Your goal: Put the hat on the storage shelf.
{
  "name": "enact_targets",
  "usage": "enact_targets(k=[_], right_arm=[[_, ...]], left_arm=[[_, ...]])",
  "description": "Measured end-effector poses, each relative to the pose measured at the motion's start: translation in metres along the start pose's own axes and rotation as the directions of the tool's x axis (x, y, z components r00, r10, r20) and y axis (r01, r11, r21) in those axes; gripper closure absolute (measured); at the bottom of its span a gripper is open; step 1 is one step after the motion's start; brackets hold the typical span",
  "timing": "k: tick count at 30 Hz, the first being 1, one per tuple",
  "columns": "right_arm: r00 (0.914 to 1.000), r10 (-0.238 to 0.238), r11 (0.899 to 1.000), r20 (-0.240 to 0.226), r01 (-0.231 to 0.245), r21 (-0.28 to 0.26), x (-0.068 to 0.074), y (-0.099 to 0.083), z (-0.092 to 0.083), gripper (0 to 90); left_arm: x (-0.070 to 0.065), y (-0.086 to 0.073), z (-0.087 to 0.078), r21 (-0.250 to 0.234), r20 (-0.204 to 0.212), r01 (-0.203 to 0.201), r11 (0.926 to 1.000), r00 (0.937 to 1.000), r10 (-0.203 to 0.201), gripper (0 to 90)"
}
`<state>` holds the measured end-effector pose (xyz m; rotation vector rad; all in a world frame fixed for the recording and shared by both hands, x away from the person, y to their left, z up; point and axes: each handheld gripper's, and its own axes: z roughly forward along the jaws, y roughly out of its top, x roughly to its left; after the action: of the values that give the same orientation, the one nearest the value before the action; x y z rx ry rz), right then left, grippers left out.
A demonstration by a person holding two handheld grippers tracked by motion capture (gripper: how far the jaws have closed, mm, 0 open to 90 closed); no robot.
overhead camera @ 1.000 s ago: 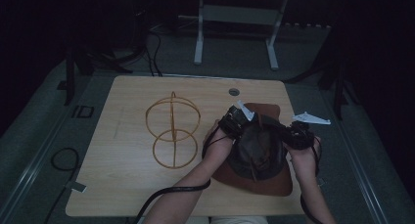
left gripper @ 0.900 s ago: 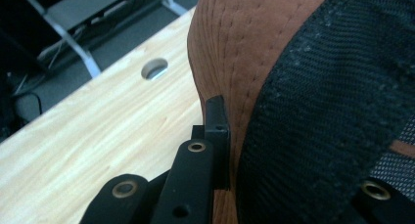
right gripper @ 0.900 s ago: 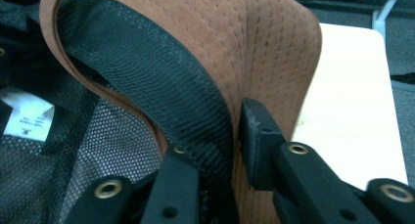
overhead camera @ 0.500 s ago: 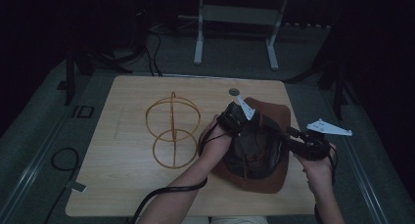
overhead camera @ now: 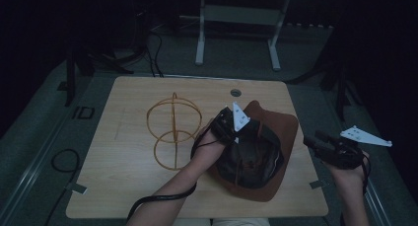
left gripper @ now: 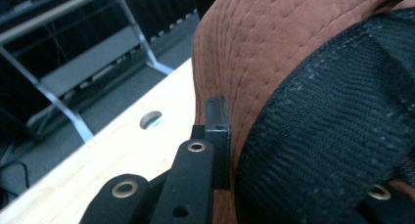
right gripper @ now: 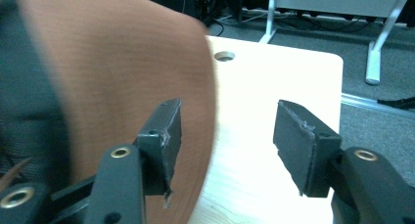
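Right hand-held gripper (overhead camera: 315, 141) off stitched brown hat (overhead camera: 276, 132)

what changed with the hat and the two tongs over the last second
The right tongs let go of the hat, their jaws just opening with nothing between them, and drew off to the right. The left tongs stayed clamped on the brim. The wire stand stayed put.

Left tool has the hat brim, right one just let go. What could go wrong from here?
1. The left tool pinches the brown hat by one edge of the brim, so the hat could sag or twist as it moves.
2. The wire hat stand stands close on the left; a swinging brim could knock it.
3. The right tool has just been opening, nothing between its pads, and hangs off the table's right edge, so it cannot steady the hat.
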<state>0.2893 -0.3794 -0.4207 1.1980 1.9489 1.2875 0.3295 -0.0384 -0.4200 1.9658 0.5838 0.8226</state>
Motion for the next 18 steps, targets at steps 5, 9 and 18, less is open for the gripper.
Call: enact_targets(k=[5, 9, 18], right_arm=[[0.9998, -0.009, 1.0, -0.015, 0.009, 0.009, -0.001, -0.001, 0.002, 44.9], [0.9963, -0.019, 1.0, -0.084, 0.018, -0.004, 0.011, 0.0, 0.004, 45.0], [0.9156, -0.151, 0.987, -0.373, 0.118, -0.109, 0.069, 0.012, 0.004, 44.9]], left_arm=[[0.003, -0.005, -0.03, -0.155, 0.135, -0.05, 0.9867, 0.9883, 0.071, 87.2], [0.008, -0.008, -0.046, -0.301, 0.253, -0.043, 0.9526, 0.9595, 0.123, 87.1], [0.014, -0.003, -0.058, -0.458, 0.399, 0.107, 0.8825, 0.9119, 0.097, 87.0]])
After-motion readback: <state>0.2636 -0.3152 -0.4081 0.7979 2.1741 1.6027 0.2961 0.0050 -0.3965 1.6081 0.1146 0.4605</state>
